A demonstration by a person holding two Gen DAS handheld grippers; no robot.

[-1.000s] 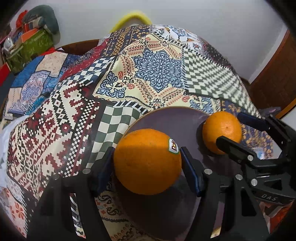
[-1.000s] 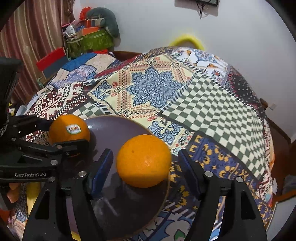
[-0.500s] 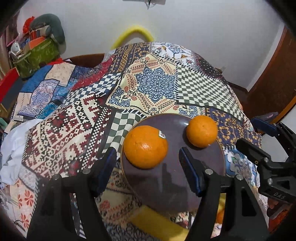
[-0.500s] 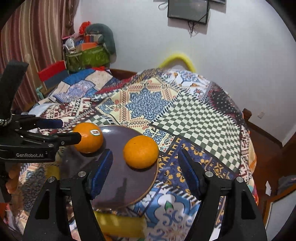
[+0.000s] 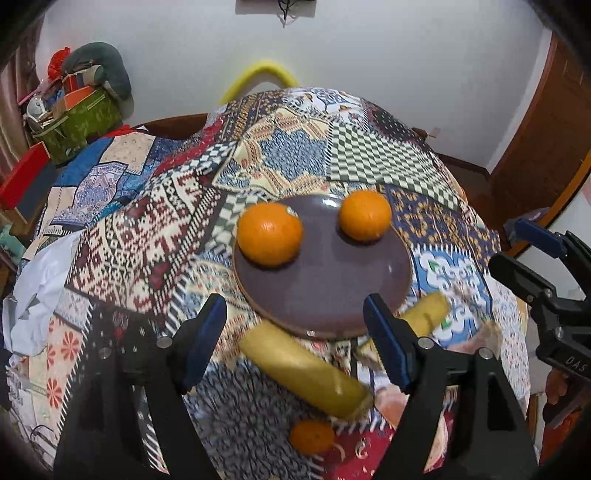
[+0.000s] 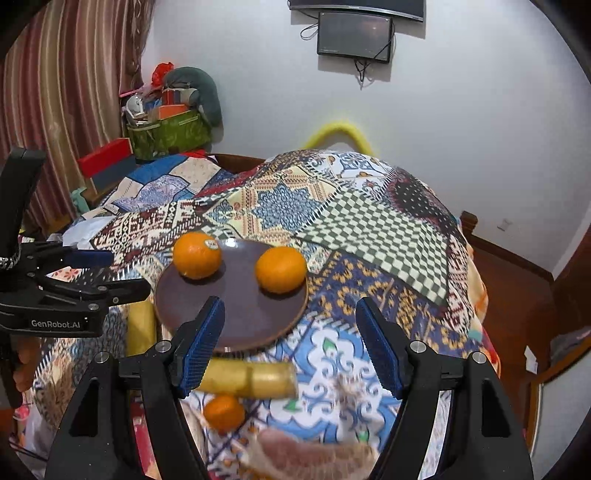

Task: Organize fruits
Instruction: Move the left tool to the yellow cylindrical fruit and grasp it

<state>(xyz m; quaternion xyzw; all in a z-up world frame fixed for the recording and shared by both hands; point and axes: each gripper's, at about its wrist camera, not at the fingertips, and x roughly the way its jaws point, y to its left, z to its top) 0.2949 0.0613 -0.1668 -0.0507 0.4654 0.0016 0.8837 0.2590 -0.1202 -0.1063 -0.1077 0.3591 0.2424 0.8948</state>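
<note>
quilt covers table | plate holds two oranges at far rim | banana just near of plate, long axis left-right, under left gripper, jaws opening, empty | right gripper wide, empty | small orange nearest

White plastered wall behind, evenly lit. Dark wall-mounted screen high up, cables dangling below it. Striped maroon curtain at left. Green fabric basket stuffed with clutter, grey plush thing draped over it. Table under a patchwork cloth; yellow curved chair back behind it. Brown wooden door at right; dark baseboard along the wall.
</note>
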